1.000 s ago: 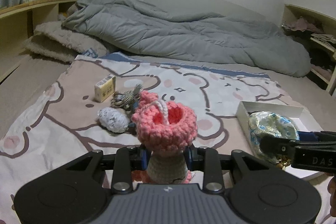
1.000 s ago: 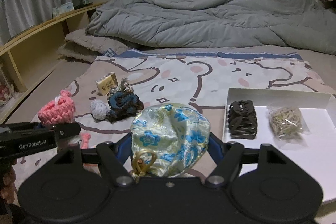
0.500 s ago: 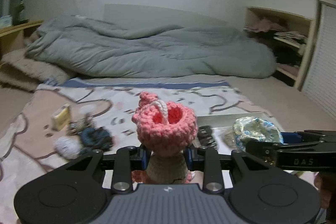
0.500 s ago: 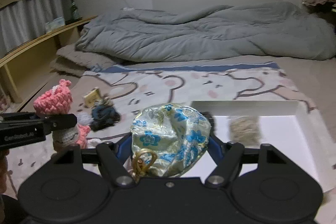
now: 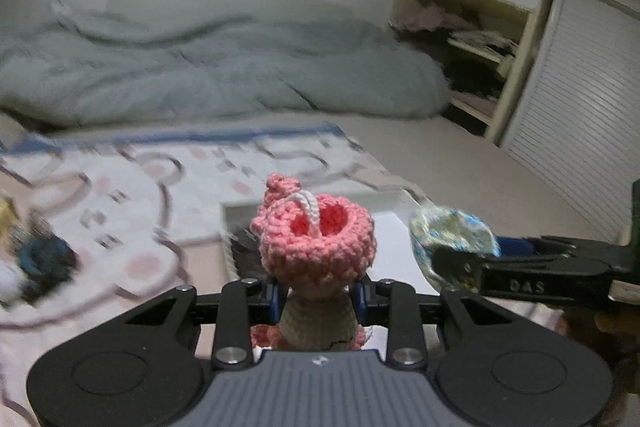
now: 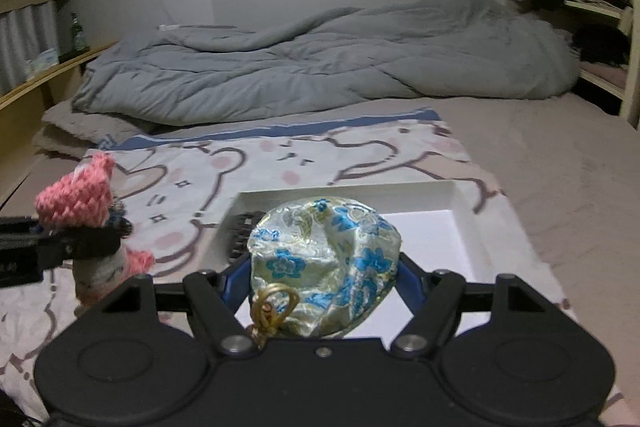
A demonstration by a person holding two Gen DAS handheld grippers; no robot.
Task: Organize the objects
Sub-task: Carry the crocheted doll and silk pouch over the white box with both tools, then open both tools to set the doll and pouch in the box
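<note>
My left gripper (image 5: 317, 297) is shut on a pink crochet doll (image 5: 314, 247) with a beige body and holds it above the near left edge of a white tray (image 5: 396, 227). The doll also shows in the right wrist view (image 6: 76, 199). My right gripper (image 6: 324, 275) is shut on a blue-and-gold floral satin pouch (image 6: 324, 259) with a gold cord, held over the white tray (image 6: 424, 227). The pouch also shows at the right of the left wrist view (image 5: 452, 239). A black hair-tie bundle (image 6: 240, 227) lies in the tray's left part.
The tray rests on a bear-print blanket (image 6: 280, 159) on the bed. A dark blue scrunchie (image 5: 40, 259) and other small items lie blurred at the left. A grey duvet (image 6: 320, 55) lies behind. Shelves (image 5: 472, 39) and a louvred door (image 5: 580, 115) stand to the right.
Both grippers have swung to the right with their loads, from over the pile of small items to over the white tray. The left wrist view is now motion-blurred.
</note>
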